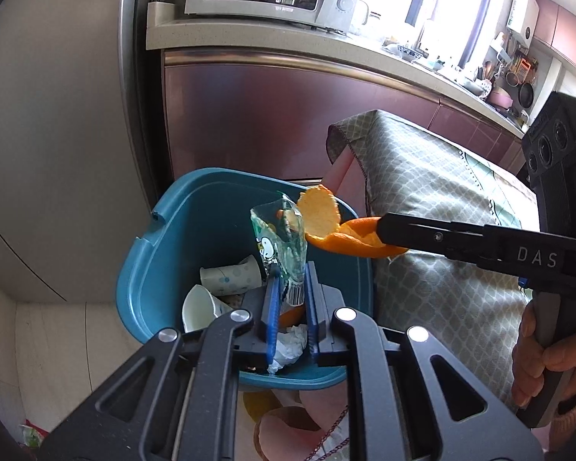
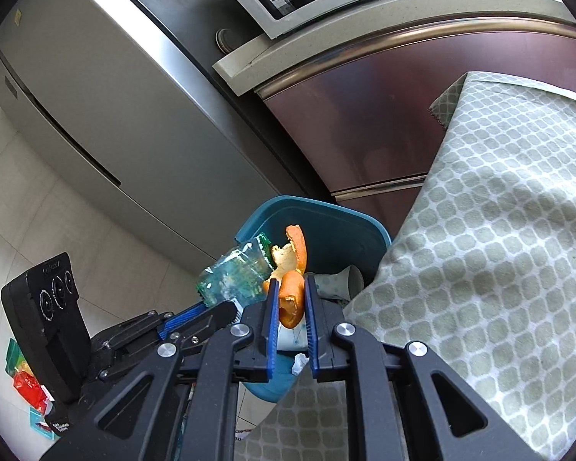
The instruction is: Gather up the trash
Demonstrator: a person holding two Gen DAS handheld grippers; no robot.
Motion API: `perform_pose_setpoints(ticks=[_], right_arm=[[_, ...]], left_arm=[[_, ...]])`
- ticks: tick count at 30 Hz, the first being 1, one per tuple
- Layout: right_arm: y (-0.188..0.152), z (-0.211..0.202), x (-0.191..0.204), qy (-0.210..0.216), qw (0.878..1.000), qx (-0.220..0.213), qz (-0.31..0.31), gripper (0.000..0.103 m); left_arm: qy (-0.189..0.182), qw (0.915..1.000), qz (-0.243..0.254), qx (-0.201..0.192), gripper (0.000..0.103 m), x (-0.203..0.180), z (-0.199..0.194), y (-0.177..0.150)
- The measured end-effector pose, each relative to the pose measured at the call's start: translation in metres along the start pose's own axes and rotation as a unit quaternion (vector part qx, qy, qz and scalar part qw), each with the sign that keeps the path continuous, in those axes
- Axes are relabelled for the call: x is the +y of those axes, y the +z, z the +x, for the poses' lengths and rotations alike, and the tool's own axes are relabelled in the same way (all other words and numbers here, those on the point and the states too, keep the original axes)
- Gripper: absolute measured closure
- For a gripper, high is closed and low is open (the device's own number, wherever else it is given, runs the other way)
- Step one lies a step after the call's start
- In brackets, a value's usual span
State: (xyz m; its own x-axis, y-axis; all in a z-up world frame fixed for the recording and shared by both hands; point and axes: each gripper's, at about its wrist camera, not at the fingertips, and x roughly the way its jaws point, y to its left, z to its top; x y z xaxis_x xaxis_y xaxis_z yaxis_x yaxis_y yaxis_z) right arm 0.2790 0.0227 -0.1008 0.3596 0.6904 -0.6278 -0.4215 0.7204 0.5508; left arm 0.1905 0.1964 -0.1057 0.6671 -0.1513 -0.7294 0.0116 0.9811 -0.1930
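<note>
Holding: both grippers hang over the blue bin [image 1: 165, 238], each with one piece of trash.
Left gripper [image 1: 290, 288]: its jaws pinch the lower end of a clear plastic wrapper [image 1: 282, 246], which stands up above the bin opening.
Right gripper [image 2: 290, 299]: its jaws pinch an orange peel [image 2: 292, 299]; the peel curls out past the tips, above the far right part of the bin.
Bin contents: paper cups [image 1: 230, 278] and a crumpled tissue [image 1: 288, 345] lie inside.
Beside the bin: a table with a patterned cloth [image 1: 441, 211] stands just right of it.
Risk one: the peel is near the bin's right rim, so it could fall on the cloth or the floor.
Risk two: the light wrapper may stick to a jaw pad or drift outside.
Risk three: peel and wrapper are close together, so one may catch the other.
</note>
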Motion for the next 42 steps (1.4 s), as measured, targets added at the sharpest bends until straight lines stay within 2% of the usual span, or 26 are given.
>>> perform_pose_setpoints(ticks=[2,9,12,14,16,18,20,21,23,25,26,28,32,38,42], right_arm=[[0.003,0.006,0.002,-0.004,1.000,0.003,-0.001,0.086],[0.001,0.016,0.002,-0.006,1.000,0.005,0.000,0.082],[-0.004,0.008,0.003,-0.006,1.000,0.001,-0.009,0.082],[-0.007,0.001,0.005,-0.008,1.000,-0.005,-0.019,0.076],[-0.012,-0.008,0.007,-0.011,0.999,-0.013,-0.030,0.071],[-0.017,-0.019,0.009,-0.016,0.999,-0.026,-0.039,0.069],[-0.023,-0.032,0.010,-0.021,0.998,-0.038,-0.049,0.066],[-0.027,-0.040,0.010,-0.025,0.997,-0.045,-0.054,0.064],[-0.034,-0.054,0.010,-0.034,0.996,-0.060,-0.062,0.057],[-0.043,-0.069,0.011,-0.042,0.994,-0.076,-0.068,0.054],[-0.047,-0.076,0.012,-0.047,0.993,-0.086,-0.072,0.052],[-0.057,-0.088,0.015,-0.060,0.989,-0.105,-0.083,0.042],[-0.077,-0.116,0.023,-0.099,0.978,-0.146,-0.110,0.022],[-0.113,-0.163,0.028,-0.156,0.956,-0.211,-0.128,0.007],[-0.135,-0.191,0.028,-0.204,0.936,-0.251,-0.140,0.007]], left_arm=[[0.000,1.0000,-0.003,0.005,0.089,-0.001,0.008,-0.001],[-0.002,0.9994,-0.013,0.032,0.080,0.003,0.037,-0.009],[-0.009,0.9993,-0.017,0.032,0.077,0.002,0.039,-0.013],[-0.013,0.9996,-0.014,0.022,0.073,0.001,0.034,-0.016],[-0.012,0.9999,-0.009,0.007,0.063,-0.002,0.025,-0.017],[-0.013,0.9999,-0.001,-0.008,0.061,-0.005,0.013,-0.019],[-0.010,0.9996,0.006,-0.026,0.052,-0.010,-0.001,-0.020],[-0.010,0.9993,0.008,-0.035,0.044,-0.012,-0.008,-0.020],[-0.010,0.9984,0.018,-0.053,0.041,-0.020,-0.022,-0.020],[-0.009,0.9969,0.028,-0.073,0.025,-0.027,-0.038,-0.023],[-0.007,0.9960,0.031,-0.084,0.020,-0.032,-0.044,-0.024],[-0.001,0.9938,0.043,-0.103,0.007,-0.041,-0.057,-0.028],[0.014,0.9890,0.068,-0.130,0.006,-0.060,-0.080,-0.037],[0.017,0.9814,0.069,-0.178,0.006,-0.083,-0.116,-0.054],[0.017,0.9756,0.066,-0.209,0.006,-0.102,-0.137,-0.067]])
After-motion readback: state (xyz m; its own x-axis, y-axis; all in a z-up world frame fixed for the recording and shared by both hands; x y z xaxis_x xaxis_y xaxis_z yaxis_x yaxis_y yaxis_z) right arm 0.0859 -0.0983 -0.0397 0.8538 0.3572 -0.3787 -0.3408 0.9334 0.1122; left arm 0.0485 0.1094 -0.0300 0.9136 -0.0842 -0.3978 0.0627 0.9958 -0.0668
